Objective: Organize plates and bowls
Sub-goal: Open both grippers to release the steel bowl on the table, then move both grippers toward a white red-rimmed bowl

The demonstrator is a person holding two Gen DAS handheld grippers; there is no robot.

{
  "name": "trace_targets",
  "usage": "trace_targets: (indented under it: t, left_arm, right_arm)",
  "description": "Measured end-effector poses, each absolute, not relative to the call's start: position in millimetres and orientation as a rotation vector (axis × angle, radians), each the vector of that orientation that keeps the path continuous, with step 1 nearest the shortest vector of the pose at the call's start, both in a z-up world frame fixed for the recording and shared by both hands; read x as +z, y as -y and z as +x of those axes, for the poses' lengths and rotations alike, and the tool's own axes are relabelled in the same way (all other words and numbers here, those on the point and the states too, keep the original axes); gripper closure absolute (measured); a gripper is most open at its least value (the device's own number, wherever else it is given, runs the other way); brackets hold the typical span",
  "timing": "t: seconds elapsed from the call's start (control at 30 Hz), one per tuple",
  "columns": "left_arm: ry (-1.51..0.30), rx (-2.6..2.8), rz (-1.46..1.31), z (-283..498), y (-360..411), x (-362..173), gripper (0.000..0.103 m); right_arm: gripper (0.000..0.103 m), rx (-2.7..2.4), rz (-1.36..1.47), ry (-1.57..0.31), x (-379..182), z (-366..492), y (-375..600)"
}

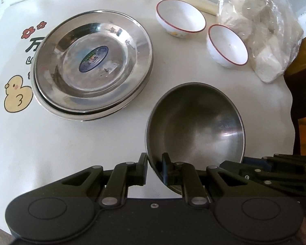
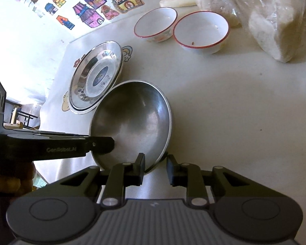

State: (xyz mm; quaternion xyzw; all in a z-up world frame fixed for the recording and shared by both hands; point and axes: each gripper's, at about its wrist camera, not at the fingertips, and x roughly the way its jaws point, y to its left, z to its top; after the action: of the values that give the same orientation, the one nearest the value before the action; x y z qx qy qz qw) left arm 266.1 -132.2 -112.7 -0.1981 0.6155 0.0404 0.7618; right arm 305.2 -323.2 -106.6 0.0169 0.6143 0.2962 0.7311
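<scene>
gripping the near rim of the steel bowl (image 1: 195,126), the left gripper (image 1: 155,163) shows in the left wrist view with jaws clenched on the rim, one finger inside and one outside. stacked steel plates (image 1: 91,65) sit upper left of the frame, two white bowls (image 1: 180,17) upper right on the counter (image 1: 51,143).

in the right wrist view the right gripper (image 2: 155,163) hangs with jaws released astride the bowl's other rim. the step looks like moving the steel bowl; next calls for closing or withdrawing the right before lifting.
</scene>
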Motion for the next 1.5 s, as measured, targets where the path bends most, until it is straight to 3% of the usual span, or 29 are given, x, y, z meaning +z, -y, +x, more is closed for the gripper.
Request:
trace_targets:
  t: [0.13, 0.37, 0.53, 0.7, 0.93, 1.5]
  left_arm:
    - [-1.330, 0.098, -0.437, 262.7, 131.4, -113.0, 0.084]
    - [-1.311, 0.109, -0.408, 256.3, 123.1, -98.6, 0.064]
    - [-1.216, 0.075, -0.359, 247.3, 111.3, -69.5, 0.025]
    - [-1.133, 0.005, -0.315, 236.4, 101.6, -47.0, 0.006]
    - [-1.039, -0.102, -0.294, 206.1, 86.3, -24.8, 0.001]
    - [-0.687, -0.167, -0.325, 145.5, 57.5, 27.3, 0.001]
  right_arm:
    - [0.069, 0.656, 0.043, -1.346, -107.0, 305.0, 323.8]
    - [0.057, 0.606, 0.088, -1.294, -99.5, 300.3, 328.9]
    - [0.035, 0.556, 0.116, -1.212, -82.9, 286.1, 338.8]
    - [0.021, 0.477, 0.148, -1.136, -61.9, 269.3, 342.3]
    - [0.000, 0.406, 0.115, -1.029, -29.4, 224.6, 327.0]
    - [0.000, 0.196, -0.138, -0.684, 34.7, 130.7, 307.0]
